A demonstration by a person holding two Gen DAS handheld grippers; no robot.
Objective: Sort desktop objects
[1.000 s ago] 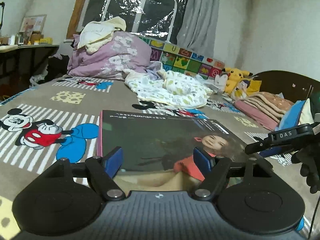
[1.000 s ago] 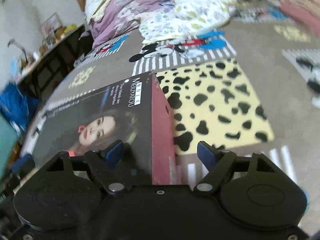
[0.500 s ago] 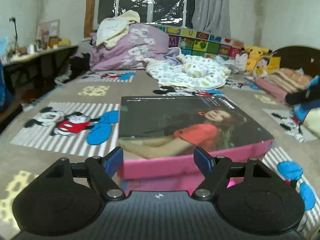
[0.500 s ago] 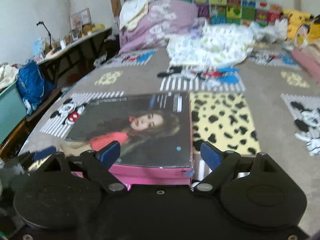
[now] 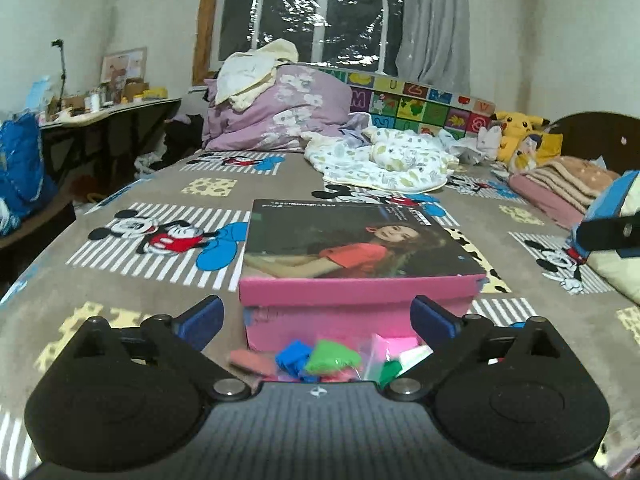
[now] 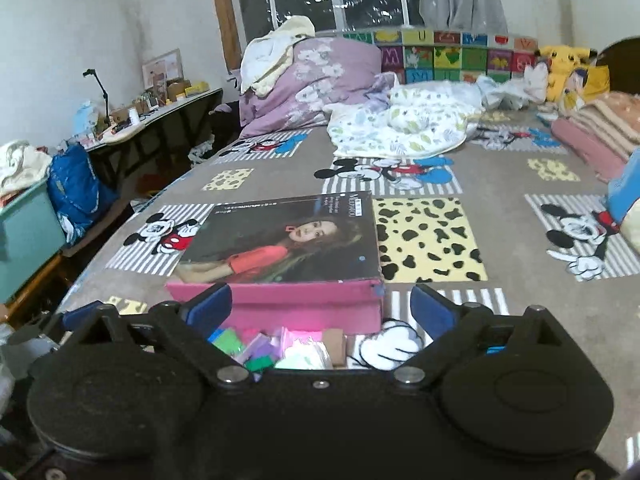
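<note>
We hold both grippers — left (image 5: pixel 316 316), right (image 6: pixel 320 306) — jaws wide, gripping nothing; the pink box (image 5: pixel 360 272) sits on the bed (image 5: pixel 140 280), small coloured pieces (image 5: pixel 320 360) just beside it.

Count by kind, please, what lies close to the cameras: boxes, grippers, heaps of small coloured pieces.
box: 1
grippers: 2, the left gripper and the right gripper, both open
heap of small pieces: 1, too jumbled to count singly
Total: 4
</note>
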